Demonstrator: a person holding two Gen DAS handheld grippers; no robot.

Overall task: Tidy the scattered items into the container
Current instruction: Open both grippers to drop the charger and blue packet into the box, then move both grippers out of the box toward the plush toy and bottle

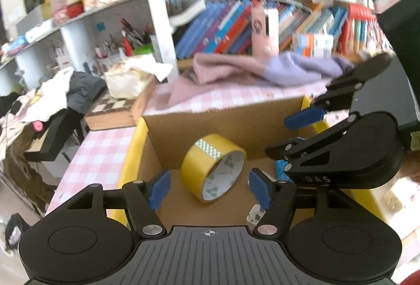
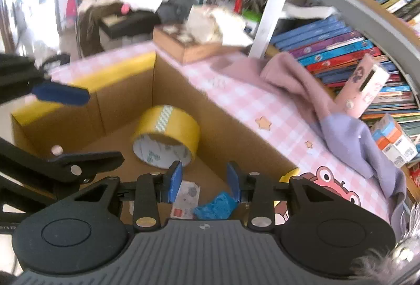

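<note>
Bookshelf (image 1: 262,30) backdrop; blue wrapper (image 2: 215,206) right-view only.

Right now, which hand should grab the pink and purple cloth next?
Probably the right. The cloth lies on the checked tablecloth just beyond the box's right wall, close to the open, empty right gripper. The left gripper, also open, points at the tape roll in the box.

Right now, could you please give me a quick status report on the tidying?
Both hand-held grippers, left and right, open, empty, over cardboard box. Yellow tape roll already inside. Nothing blocking.
</note>
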